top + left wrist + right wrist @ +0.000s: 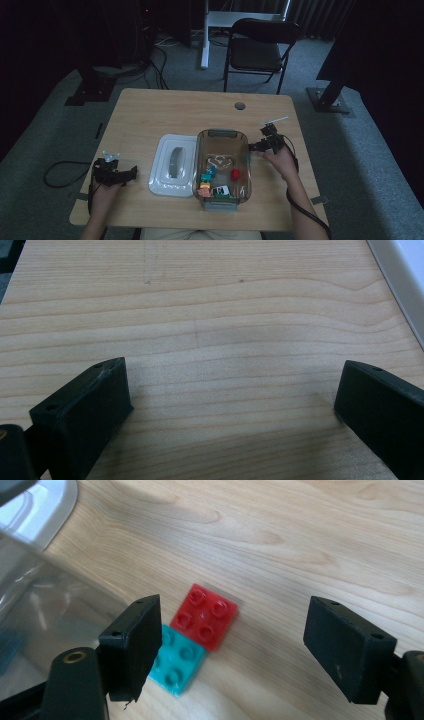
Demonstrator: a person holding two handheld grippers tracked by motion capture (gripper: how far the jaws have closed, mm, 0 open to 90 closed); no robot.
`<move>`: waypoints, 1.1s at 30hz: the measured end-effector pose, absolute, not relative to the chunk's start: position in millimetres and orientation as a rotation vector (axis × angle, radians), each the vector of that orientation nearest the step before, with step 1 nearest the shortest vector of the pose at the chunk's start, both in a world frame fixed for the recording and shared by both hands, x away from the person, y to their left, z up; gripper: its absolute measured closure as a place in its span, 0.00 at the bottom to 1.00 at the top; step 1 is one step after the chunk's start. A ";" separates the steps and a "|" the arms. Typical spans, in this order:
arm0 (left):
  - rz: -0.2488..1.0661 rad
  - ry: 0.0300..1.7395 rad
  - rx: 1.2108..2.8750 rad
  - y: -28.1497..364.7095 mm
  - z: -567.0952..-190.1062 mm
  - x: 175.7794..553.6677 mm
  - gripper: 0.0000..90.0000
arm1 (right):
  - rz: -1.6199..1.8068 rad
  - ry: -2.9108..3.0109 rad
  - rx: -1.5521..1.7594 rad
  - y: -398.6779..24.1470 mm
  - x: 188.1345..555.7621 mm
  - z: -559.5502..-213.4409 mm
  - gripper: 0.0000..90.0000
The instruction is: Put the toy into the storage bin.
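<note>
Lid (pixel 172 165) left of container (pixel 222 137), bricks (pixel 204 615) just right of it.

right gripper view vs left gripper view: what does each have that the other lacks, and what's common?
Right gripper view alone: a flat red four-stud plastic brick and a flat teal four-stud plastic brick lying corner to corner on the table, between the open jaws of the right gripper, with the clear plastic storage bin's wall at the left.

Left gripper view alone: the open jaws of the left gripper over bare wood.

Both: the light wooden tabletop and an edge of the white plastic bin lid.
</note>
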State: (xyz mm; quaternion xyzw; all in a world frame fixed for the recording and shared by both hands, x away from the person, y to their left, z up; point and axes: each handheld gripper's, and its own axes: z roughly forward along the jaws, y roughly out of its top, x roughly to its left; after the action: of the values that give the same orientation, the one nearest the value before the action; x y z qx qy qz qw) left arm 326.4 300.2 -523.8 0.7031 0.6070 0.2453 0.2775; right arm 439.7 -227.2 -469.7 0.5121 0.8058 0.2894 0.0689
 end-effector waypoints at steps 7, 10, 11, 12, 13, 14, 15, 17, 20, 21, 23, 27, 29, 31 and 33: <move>0.659 1.630 1.888 300.3 -523.8 326.4 0.02 | 0.818 2.470 1.536 -209.3 447.0 -482.1 0.30; 0.658 1.630 1.888 300.2 -523.8 326.4 0.02 | 0.783 2.472 1.541 -205.9 448.1 -486.7 0.37; 0.658 1.630 1.888 300.3 -523.8 326.4 0.02 | 0.778 2.473 1.541 -204.9 448.4 -487.6 0.39; 0.659 1.630 1.888 300.2 -523.8 326.4 0.02 | 0.771 2.475 1.538 -204.1 448.5 -488.3 0.42; 0.658 1.630 1.888 300.3 -523.8 326.4 0.02 | 0.766 2.482 1.537 -203.8 448.9 -489.0 0.45; 0.659 1.630 1.887 300.2 -523.8 326.4 0.02 | 0.768 2.491 1.530 -203.6 449.2 -489.5 0.48; 0.658 1.630 1.888 300.3 -523.8 326.4 0.02 | 0.761 2.492 1.524 -203.3 449.2 -489.9 0.50; 0.658 1.629 1.888 300.3 -523.8 326.4 0.02 | 0.745 2.500 1.519 -203.6 449.1 -490.6 0.56; 0.659 1.630 1.888 300.3 -523.8 326.4 0.02 | 0.725 2.505 1.514 -205.8 448.6 -491.8 0.60; 0.658 1.630 1.888 300.3 -523.8 326.4 0.02 | 0.720 2.508 1.514 -206.9 448.2 -492.3 0.62; 0.658 1.630 1.888 300.2 -523.8 326.4 0.02 | 0.716 2.508 1.509 -209.6 447.3 -493.1 0.63; 0.658 1.630 1.888 300.3 -523.8 326.4 0.02 | 0.699 2.513 1.490 -212.4 446.3 -492.1 0.65; 0.659 1.630 1.887 300.2 -523.8 326.4 0.02 | 0.682 2.521 1.472 -214.7 444.0 -487.8 0.65; 0.659 1.630 1.888 300.2 -523.8 326.4 0.02 | 0.665 2.522 1.468 -217.0 442.2 -486.4 0.65; 0.659 1.630 1.887 300.2 -523.8 326.4 0.02 | 0.659 2.528 1.462 -218.2 441.0 -485.9 0.65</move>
State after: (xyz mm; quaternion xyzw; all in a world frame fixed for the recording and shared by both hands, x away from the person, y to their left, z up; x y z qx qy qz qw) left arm 326.4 300.2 -523.8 0.7028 0.6072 0.2454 0.2777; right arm 441.0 -218.2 -485.9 0.4871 0.8421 0.2195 0.0739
